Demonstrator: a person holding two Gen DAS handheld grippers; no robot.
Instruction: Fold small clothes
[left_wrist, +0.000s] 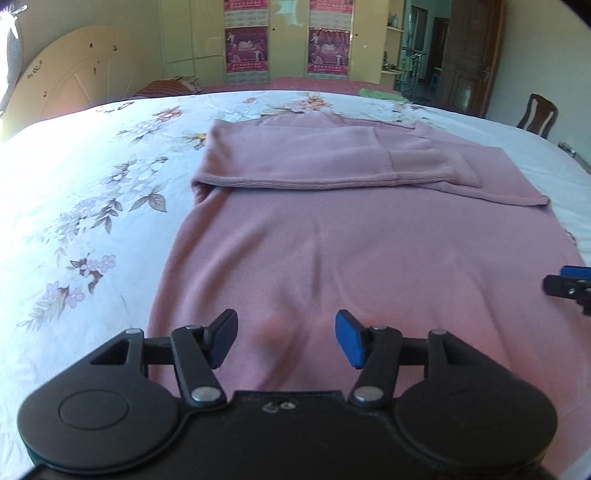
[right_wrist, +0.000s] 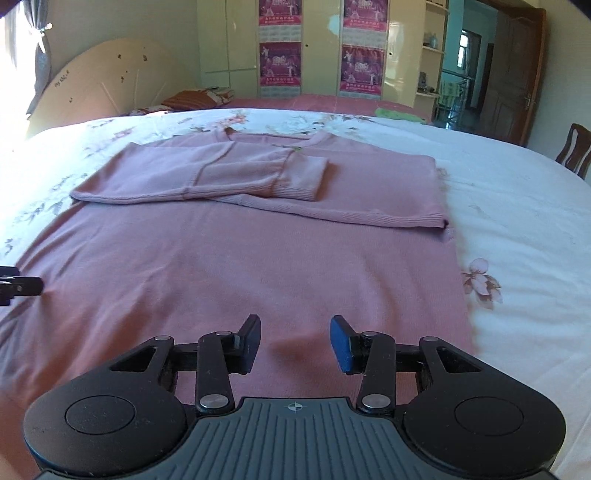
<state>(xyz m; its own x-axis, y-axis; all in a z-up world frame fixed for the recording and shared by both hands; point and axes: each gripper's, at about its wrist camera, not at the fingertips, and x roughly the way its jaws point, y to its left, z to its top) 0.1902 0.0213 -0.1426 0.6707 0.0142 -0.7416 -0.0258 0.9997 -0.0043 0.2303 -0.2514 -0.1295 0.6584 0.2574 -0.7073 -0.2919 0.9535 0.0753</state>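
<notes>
Holding both tongs over the near part of a pink knit sweater (left_wrist: 332, 243) spread flat on the bed (left_wrist: 74, 221). My left tongs (left_wrist: 286, 338) are spread apart with nothing between the pads, bare pink fabric showing in the gap. My right tongs (right_wrist: 294, 341) are likewise spread wide and hold nothing, over the sweater's near right area. Each view catches the other tool at its edge: the right one at the right edge of the left wrist view, the left one at the left edge of the right wrist view.

Sweater body runs from near the tongs toward the far side of the bed, neckline at the far end. Both sleeves (right_wrist: 207, 177) are folded across the far part of the body, overlapping each other, ribbed cuffs visible, one cuff (right_wrist: 436, 221) ending near the sweater's right edge. Near half of the body is a single flat layer with soft wrinkles.

Bedsheet (right_wrist: 517, 221) is white with a floral print, visible on both sides of the sweater. Far behind: a cream wardrobe (right_wrist: 229, 44) with pink posters (right_wrist: 280, 62) on it, a headboard (left_wrist: 74, 74) at far left, a striped pillow (right_wrist: 195, 98), a green cloth (right_wrist: 395, 112) at the far bed edge, a brown wooden door (right_wrist: 517, 74) and a wooden chair (left_wrist: 539, 114) at far right.
</notes>
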